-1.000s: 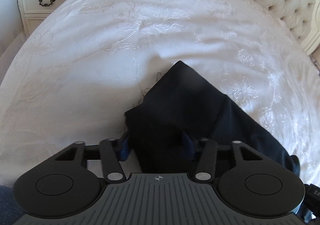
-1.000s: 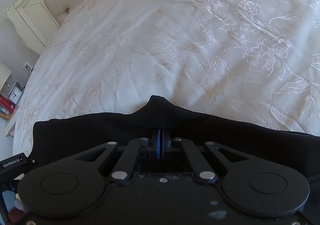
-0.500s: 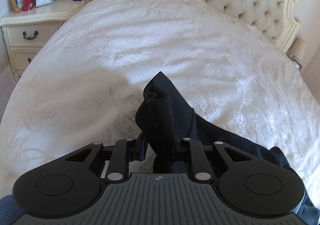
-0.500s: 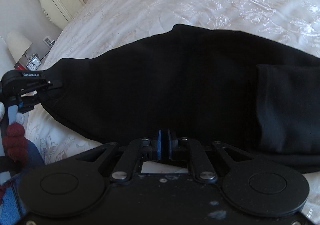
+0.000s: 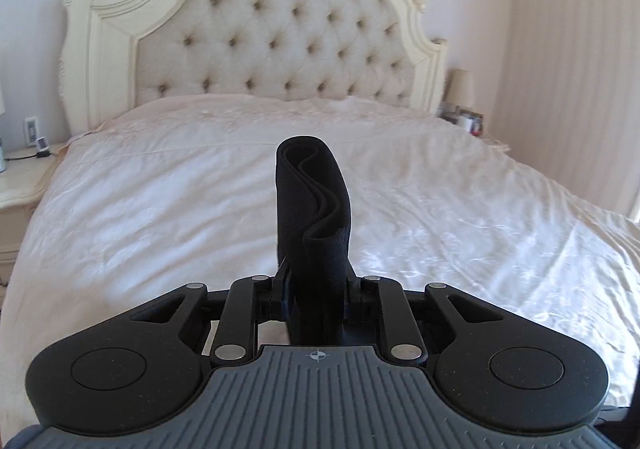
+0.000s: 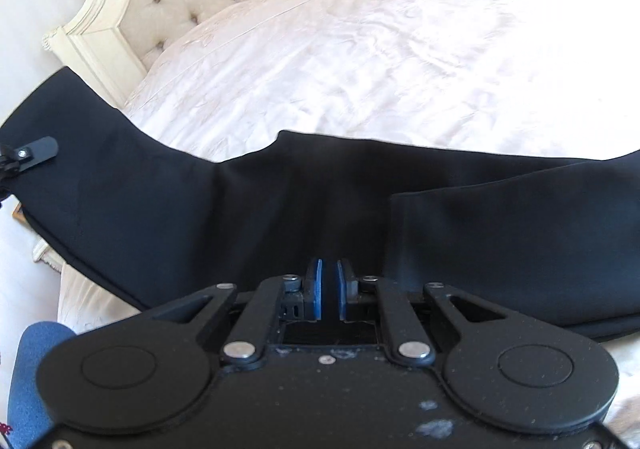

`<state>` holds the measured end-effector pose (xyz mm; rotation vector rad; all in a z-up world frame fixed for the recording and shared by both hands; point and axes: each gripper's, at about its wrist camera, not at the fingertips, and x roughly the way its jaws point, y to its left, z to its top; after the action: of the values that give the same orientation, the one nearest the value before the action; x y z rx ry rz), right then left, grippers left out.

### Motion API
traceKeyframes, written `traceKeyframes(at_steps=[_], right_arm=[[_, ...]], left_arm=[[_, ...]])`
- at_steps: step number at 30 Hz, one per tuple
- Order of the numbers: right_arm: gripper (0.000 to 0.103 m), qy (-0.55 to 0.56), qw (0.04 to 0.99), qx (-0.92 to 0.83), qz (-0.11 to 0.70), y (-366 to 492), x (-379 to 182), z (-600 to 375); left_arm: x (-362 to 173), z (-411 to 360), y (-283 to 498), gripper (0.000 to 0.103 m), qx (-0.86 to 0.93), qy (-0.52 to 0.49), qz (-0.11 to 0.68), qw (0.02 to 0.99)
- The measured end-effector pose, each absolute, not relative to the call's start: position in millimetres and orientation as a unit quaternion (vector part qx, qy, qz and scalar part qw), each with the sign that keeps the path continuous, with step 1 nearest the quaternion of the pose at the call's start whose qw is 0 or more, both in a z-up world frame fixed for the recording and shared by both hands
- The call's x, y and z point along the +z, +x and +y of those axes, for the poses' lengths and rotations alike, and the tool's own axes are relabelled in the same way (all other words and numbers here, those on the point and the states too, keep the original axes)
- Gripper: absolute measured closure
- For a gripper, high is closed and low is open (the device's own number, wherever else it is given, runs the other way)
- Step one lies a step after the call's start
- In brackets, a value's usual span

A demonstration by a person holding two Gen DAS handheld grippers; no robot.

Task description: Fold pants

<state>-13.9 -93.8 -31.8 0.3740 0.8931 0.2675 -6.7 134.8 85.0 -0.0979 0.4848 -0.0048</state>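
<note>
The black pants (image 6: 240, 217) stretch across the white bedspread (image 6: 400, 49) in the right wrist view, with a folded layer on the right and the left end lifted off the bed. My left gripper (image 5: 316, 281) is shut on that end, a thick bundle of folded black cloth (image 5: 312, 201) standing up between its jaws. One left finger (image 6: 38, 151) shows on the cloth at the far left of the right wrist view. My right gripper (image 6: 329, 285) is over the pants' near edge. Its jaws are opening, and the blue pads (image 6: 316, 289) stand slightly apart without pressing on the cloth.
A cream tufted headboard (image 5: 256, 29) stands at the far end of the bed. A nightstand (image 5: 20, 185) is at the left and a lamp (image 5: 460, 89) at the right. A blue sleeve (image 6: 32, 369) shows at the lower left of the right wrist view.
My left gripper closed on the pants' end, then rose and tipped up with it to face the headboard. The right pads have parted, and the pants now lie spread before them.
</note>
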Motion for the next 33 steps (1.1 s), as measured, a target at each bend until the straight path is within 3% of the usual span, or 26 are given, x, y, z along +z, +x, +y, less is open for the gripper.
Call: traceKeyframes(at_steps=[5, 15, 22, 28, 33], right_arm=[[0.092, 0.204, 0.875, 0.056, 0.436, -16, -32, -146], [0.084, 0.238, 0.862, -0.051, 0.444, -19, -22, -201], [0.068, 0.287, 0.863, -0.064, 0.412, -17, -19, -209], [0.062, 0.334, 0.858, -0.047, 0.388, -10, -13, -209], [0.059, 0.314, 0.865, 0.006, 0.392, 0, -14, -184]], left_arm=[[71, 62, 5, 0.083, -0.089, -0.022, 0.254, 0.963], [-20, -14, 42, 0.074, -0.173, 0.001, 0.385, 0.907], [4, 3, 34, 0.062, -0.244, -0.059, 0.366, 0.896], [35, 24, 22, 0.055, -0.201, -0.041, 0.313, 0.927], [36, 63, 26, 0.053, -0.109, 0.003, 0.319, 0.942]])
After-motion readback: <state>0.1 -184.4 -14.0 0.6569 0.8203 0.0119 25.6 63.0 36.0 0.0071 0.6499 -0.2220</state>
